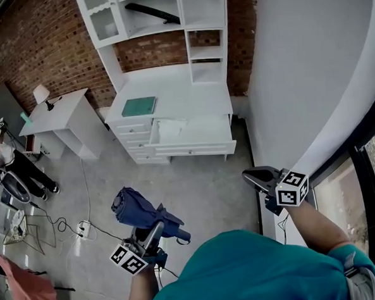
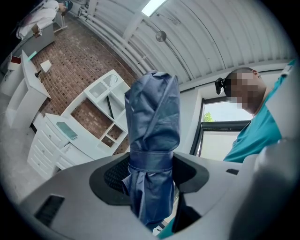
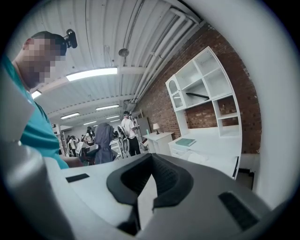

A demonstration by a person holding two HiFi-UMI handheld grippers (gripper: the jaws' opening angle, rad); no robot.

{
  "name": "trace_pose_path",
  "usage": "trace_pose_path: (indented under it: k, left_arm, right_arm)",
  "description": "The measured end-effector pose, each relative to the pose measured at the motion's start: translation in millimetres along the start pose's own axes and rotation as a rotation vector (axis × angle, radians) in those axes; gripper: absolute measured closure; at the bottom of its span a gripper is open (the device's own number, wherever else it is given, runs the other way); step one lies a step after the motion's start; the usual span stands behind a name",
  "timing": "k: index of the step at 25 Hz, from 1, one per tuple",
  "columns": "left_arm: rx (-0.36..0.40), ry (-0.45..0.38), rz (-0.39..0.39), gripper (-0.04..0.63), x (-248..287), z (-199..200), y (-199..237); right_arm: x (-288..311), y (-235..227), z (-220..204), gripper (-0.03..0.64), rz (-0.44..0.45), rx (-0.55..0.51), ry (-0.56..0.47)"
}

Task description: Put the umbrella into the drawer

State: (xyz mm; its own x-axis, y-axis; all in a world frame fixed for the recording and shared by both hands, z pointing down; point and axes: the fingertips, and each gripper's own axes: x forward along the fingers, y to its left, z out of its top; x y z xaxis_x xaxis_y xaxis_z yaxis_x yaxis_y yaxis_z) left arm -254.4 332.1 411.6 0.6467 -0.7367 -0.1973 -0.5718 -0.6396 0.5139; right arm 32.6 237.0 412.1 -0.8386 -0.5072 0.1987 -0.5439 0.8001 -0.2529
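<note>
A folded dark blue umbrella (image 1: pixel 135 209) is clamped around its strapped middle by my left gripper (image 1: pixel 155 225), low over the floor at the lower left. In the left gripper view the umbrella (image 2: pixel 152 140) stands up between the black pads (image 2: pixel 115 176), which press on it. The white desk (image 1: pixel 178 93) stands ahead, its wide top drawer (image 1: pixel 193 132) pulled open, with pale contents inside. My right gripper (image 1: pixel 251 174) hovers at the right, shut and holding nothing. In the right gripper view that gripper (image 3: pixel 149 180) points toward the desk's open drawer (image 3: pixel 213 159).
A teal book (image 1: pixel 138 107) lies on the desk top under a white hutch (image 1: pixel 160 15). A small white side table (image 1: pixel 55 116) with a lamp stands to the left. Cables and a power strip (image 1: pixel 84 228) lie on the floor. A white wall (image 1: pixel 309 75) runs along the right.
</note>
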Motion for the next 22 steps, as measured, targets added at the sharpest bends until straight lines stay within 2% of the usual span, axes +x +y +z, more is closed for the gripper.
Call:
trace_pose_path:
  k: [6, 12, 22]
  left_arm:
    - [0.002, 0.012, 0.026, 0.341, 5.8, 0.6, 9.6]
    - [0.021, 0.036, 0.066, 0.341, 33.4, 0.1, 18.1]
    - [0.064, 0.025, 0.129, 0.341, 146.5, -14.9, 28.3]
  right_arm:
    - [13.6, -13.8, 6.6, 0.594, 0.009, -0.016, -0.001]
    - [24.0, -48.7, 15.1, 0.594, 0.036, -0.011, -0.016]
    - [48.5, -155.3, 33.0, 0.594, 0.157, -0.022, -0.001]
